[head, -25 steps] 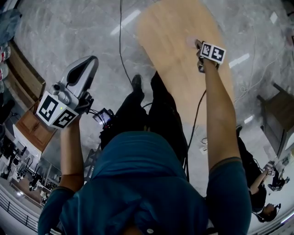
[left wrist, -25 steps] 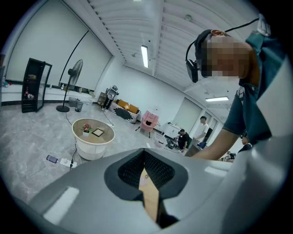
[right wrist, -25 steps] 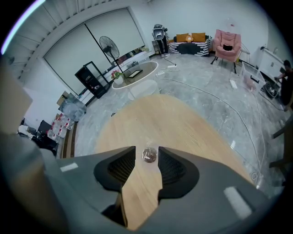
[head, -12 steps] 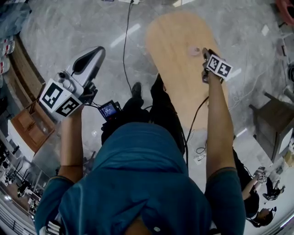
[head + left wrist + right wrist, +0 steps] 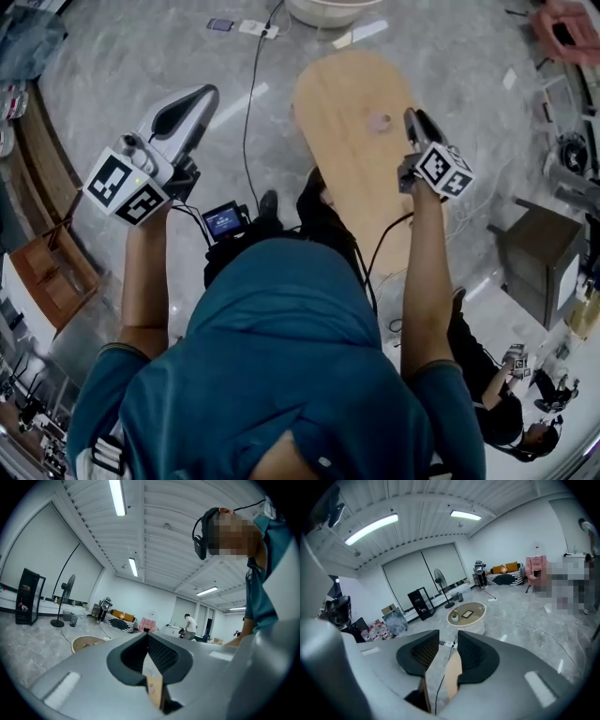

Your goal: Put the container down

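Observation:
A small clear round container (image 5: 379,122) stands on the oval wooden table (image 5: 347,178). My right gripper (image 5: 410,114) hovers just right of it, apart from it. In the right gripper view the right gripper (image 5: 448,637) is open, with only floor, a cable and a strip of the table (image 5: 453,679) showing in the narrow gap. My left gripper (image 5: 208,91) is held up over the floor at the left, far from the table. Seen in its own view, the left gripper (image 5: 147,634) is shut with nothing in it and points up at the room.
A black cable (image 5: 248,122) runs across the marble floor to a power strip (image 5: 255,29). A round white table (image 5: 466,613) stands farther off. A wooden cabinet (image 5: 42,272) is at the left and a dark stool (image 5: 534,253) at the right. People sit at the lower right.
The right gripper has drawn back a little to the right of the container, which stays on the table. The head view has shifted, so the table sits lower in the picture.

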The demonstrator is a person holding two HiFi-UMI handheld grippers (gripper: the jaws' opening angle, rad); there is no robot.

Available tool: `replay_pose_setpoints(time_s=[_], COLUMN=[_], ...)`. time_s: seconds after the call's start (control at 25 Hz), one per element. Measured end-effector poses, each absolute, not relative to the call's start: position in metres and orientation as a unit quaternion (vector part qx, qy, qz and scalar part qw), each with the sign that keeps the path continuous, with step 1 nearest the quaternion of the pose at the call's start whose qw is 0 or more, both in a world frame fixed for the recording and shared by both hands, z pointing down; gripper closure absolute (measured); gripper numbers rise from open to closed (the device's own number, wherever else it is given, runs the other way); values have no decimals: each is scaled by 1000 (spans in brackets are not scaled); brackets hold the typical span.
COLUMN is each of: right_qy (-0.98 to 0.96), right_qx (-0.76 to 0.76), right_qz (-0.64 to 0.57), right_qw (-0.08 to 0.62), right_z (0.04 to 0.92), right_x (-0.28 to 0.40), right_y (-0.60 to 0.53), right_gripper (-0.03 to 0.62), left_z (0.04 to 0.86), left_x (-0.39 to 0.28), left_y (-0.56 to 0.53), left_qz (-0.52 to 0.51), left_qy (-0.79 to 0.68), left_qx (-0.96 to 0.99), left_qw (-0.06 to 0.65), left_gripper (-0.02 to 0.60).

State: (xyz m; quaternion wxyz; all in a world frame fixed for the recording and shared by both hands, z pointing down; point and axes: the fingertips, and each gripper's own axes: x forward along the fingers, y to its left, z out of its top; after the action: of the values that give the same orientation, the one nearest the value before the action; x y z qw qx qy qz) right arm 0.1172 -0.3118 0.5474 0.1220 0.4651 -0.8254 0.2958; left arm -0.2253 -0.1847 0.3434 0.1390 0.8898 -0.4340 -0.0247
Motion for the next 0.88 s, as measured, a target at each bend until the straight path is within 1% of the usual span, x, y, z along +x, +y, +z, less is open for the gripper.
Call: replay_pose_setpoints(time_s=[0.12,0.24,0.48,0.6,0.68,0.72,0.76,0.88], right_qy=[-840,-853,-882,-892,-895,-897,-898,-902], right_qx=[461,452,430,423,424,427,429,427], right_qz=[273,254,194,160,134,118,100,59], right_qw=[88,60,13,2,-3,-1,5,22], right_z=[492,444,356,314,288,276,266,242], right_x=[104,90,71,63,62,61,60,53], right_y=[-289,-260,-186,-165,-149,-141,-133,-111], right_gripper=[460,477,491,506,530,571,585,586], left_z=[325,309,292,283,277,274,271,266], left_x=[-230,-232,-224,-221,-218,-217,-215,-211], left_y=[-177,-165,-132,-132,-129,-128,-126,-125], left_qz=[-39,-49,-66,-72,-73,-74,-74,-74], left_qy=[-427,-419,-399,-390,-385,-382,-379,-372], left_qx=[895,900,911,915,917,918,920,923], left_qw=[121,107,86,79,75,73,72,70], left_gripper=[586,586,586,586,586,586,586,586])
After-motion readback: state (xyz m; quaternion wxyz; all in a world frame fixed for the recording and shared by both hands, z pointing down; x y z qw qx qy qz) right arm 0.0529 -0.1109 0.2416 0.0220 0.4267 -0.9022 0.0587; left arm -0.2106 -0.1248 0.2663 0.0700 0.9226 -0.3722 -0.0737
